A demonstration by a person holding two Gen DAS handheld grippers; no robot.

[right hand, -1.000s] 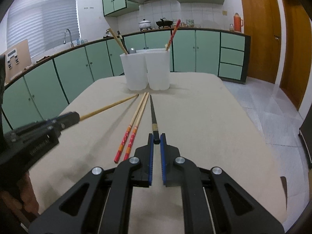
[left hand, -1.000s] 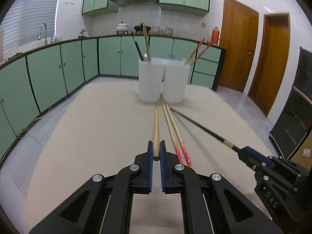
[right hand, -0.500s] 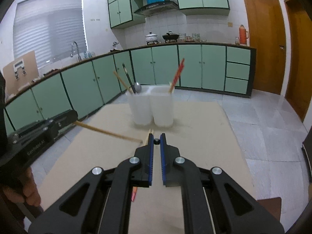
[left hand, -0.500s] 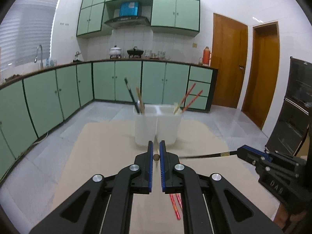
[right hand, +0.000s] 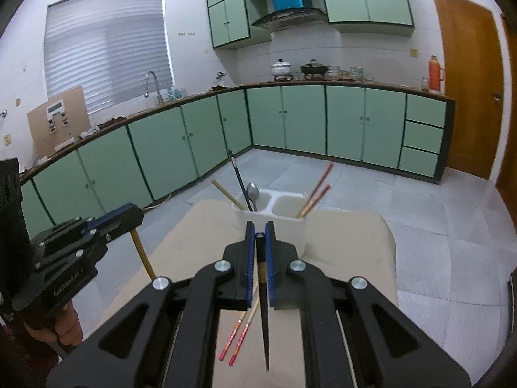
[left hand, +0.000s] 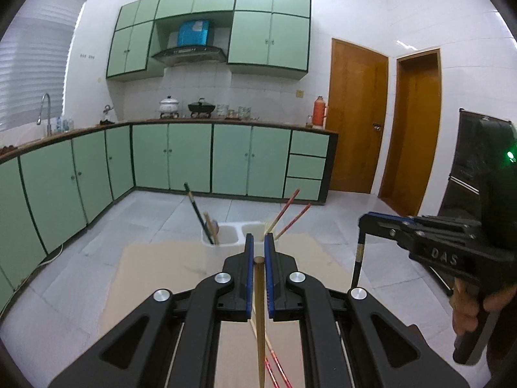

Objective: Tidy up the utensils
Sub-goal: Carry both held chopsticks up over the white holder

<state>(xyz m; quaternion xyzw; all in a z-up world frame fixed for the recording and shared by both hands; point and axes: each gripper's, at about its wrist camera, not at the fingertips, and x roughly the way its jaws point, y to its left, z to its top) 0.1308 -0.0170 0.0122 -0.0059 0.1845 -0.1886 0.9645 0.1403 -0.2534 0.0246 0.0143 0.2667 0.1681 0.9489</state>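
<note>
The wooden chopstick hangs tip down from the left gripper, whose blue pads are clenched on its blunt top end. The same stick shows in the right wrist view, hanging below that gripper over the left edge of the counter. The black chopstick hangs the same way from the right gripper, pinched near its top with its point down above the counter; from the left wrist view it drops straight from the right gripper, at the right of the frame.

Both sticks are clear of the counter and short of the white holder, which stands ahead at the counter's far end. It has two compartments side by side. The left one holds a spoon, a dark chopstick and a wooden one, all leaning left. The right one holds two red chopsticks leaning right.

Two more red chopsticks lie side by side on the counter, under the right gripper.

A hand grasps the right gripper's handle; another hand grasps the left one's
</note>
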